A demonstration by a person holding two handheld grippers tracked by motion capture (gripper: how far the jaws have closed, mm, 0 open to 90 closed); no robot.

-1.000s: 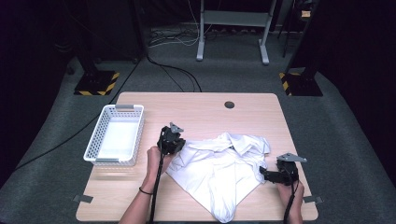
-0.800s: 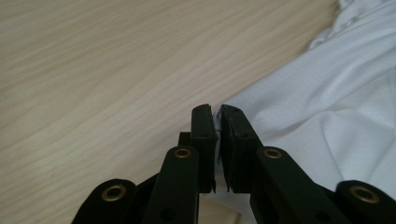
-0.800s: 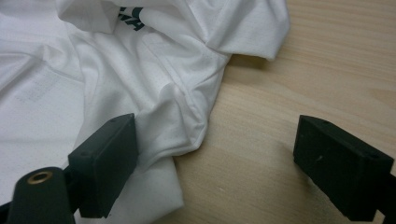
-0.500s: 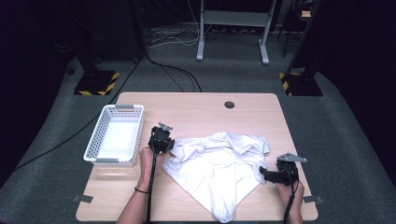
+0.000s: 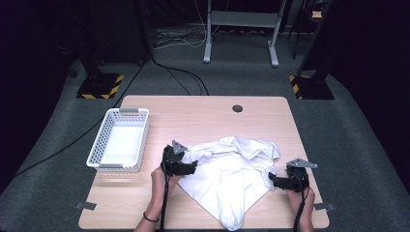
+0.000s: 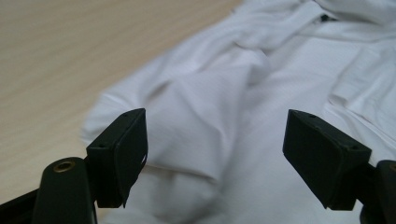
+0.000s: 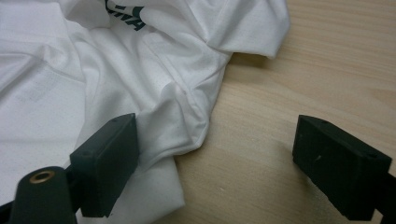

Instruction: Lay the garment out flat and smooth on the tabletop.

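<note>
- High view: a crumpled white shirt lies spread on the near half of the wooden table. The left gripper sits at the shirt's left edge, the right gripper at its right edge. A white basket stands off to the left, apart from the cloth.
- Left gripper view: the jaws stand wide apart over rumpled white fabric, gripping nothing.
- Right gripper view: the jaws are spread wide too; one is right by a bunched fold at the shirt's edge, the other over bare wood.
</note>
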